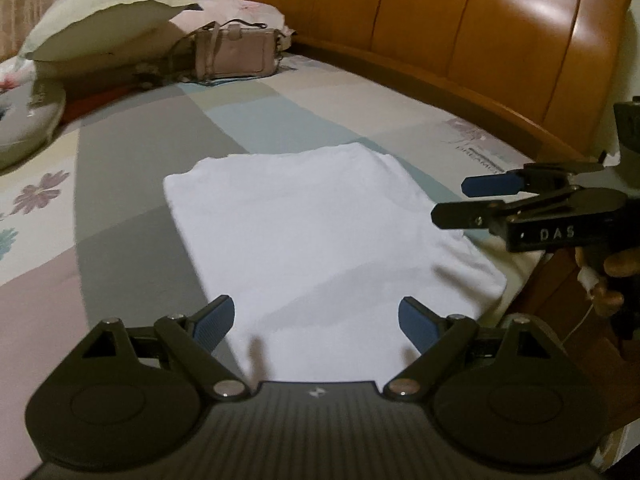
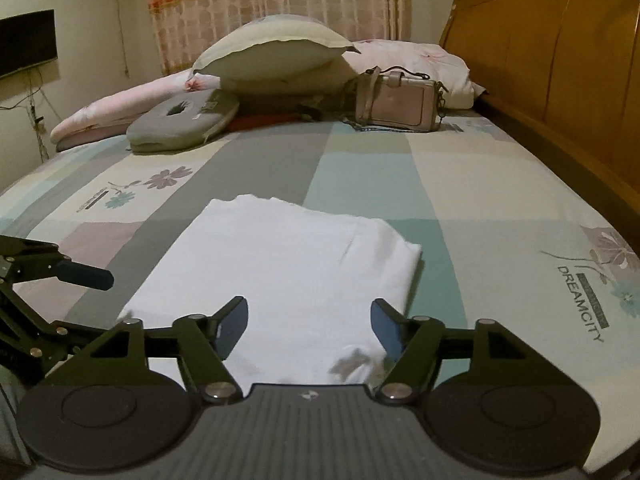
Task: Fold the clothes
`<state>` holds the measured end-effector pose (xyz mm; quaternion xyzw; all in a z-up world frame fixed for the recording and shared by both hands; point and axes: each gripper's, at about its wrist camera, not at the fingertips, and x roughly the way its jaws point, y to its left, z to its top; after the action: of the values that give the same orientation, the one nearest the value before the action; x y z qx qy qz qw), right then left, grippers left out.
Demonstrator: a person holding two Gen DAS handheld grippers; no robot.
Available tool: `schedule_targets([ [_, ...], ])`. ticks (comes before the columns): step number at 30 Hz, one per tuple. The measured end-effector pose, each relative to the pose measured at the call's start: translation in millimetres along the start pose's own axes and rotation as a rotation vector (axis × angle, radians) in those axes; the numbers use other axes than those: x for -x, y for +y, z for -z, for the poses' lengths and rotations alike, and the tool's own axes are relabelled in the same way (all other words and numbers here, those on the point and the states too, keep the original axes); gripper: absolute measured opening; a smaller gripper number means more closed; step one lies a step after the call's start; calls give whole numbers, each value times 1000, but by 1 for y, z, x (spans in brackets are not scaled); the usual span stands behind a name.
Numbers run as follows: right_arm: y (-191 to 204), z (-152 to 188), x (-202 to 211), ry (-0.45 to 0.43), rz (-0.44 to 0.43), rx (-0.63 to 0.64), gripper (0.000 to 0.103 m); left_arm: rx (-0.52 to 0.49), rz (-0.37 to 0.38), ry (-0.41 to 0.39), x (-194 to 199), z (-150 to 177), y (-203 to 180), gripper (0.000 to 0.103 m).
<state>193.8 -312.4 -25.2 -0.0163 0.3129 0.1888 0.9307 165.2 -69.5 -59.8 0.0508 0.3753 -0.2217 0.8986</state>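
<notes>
A white garment point(image 1: 316, 236) lies folded into a flat rectangle on the patchwork bedsheet point(image 1: 132, 216). The same white garment point(image 2: 280, 276) fills the middle of the right wrist view. My left gripper point(image 1: 318, 320) hovers over the garment's near edge, open, with nothing between its blue pads. My right gripper point(image 2: 308, 326) is also open and empty above the near edge. In the left wrist view the right gripper point(image 1: 448, 200) comes in from the right, held by a hand point(image 1: 612, 280). The left gripper point(image 2: 104, 278) shows at the left of the right wrist view.
A pink handbag point(image 2: 398, 100), a cream pillow point(image 2: 272, 56), a grey ring cushion point(image 2: 184, 114) and a floral quilt point(image 2: 116, 110) sit at the bed's far end. A wooden headboard point(image 1: 460, 32) runs along the right side. Curtains point(image 2: 280, 4) hang behind.
</notes>
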Motion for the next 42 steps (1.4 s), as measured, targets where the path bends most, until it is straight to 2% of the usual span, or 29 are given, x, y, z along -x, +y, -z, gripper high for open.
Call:
schedule_targets([
  [2,11,2,-2,3,5,13,85,1,-29,11,5,3,-3,89],
  [4,21,3,-5,-2,5,20,98,6,-56,22,11,6,-3,90],
  [9,46,-4,-32,0,32,35,103,51,-131,44,25,21,11,90],
  [16,59,16,-77,90,86,12,103,113,-211,61,43,42,36,90],
  [22,70,41,-45,114,104,47,103,154,-226,50,49,48,50,91],
  [26,77,35,-24,88,86,29,103,181,-236,44,53,52,60,91],
  [31,95,22,-26,69,55,49,103,202,-249,40,58,58,67,91],
  [36,121,42,-41,153,43,184,103,215,-262,42,63,64,71,91],
  [39,121,51,-32,172,46,214,103,227,-264,45,64,66,75,91],
  [42,120,45,-16,145,39,209,103,230,-261,44,62,65,76,91],
])
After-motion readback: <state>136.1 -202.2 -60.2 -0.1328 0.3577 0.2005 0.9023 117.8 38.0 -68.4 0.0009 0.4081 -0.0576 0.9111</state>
